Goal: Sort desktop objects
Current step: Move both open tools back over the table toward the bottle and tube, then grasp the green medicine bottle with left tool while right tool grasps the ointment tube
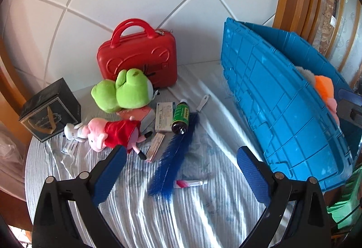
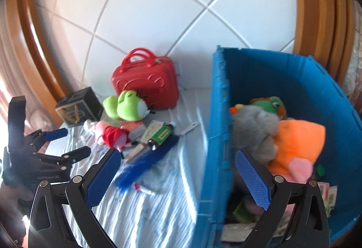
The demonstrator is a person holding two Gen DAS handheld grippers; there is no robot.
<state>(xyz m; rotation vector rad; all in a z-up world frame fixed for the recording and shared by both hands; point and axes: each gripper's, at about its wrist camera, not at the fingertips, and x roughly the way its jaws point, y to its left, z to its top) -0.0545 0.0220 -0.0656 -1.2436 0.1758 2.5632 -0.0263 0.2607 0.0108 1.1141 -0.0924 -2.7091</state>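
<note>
The loose things lie in a heap on the striped table [image 1: 203, 214]: a pig doll [image 1: 113, 135], a green frog toy [image 1: 124, 94], a brown bottle [image 1: 180, 117] and a blue feather [image 1: 174, 157] touching it. The blue bin [image 1: 282, 116] stands to their right. The left claw [image 1: 181, 171] hangs wide and empty above the feather; the right claw [image 2: 178, 176] is also wide and empty, straddling the bin's near wall.

Risk: the feather lies partly under the bottle, so pulling it could roll the bottle. The right claw may knock the bin wall.

Only the right view shows the bin's contents: a gray toy [image 2: 255, 130] and an orange toy [image 2: 298, 146].
</note>
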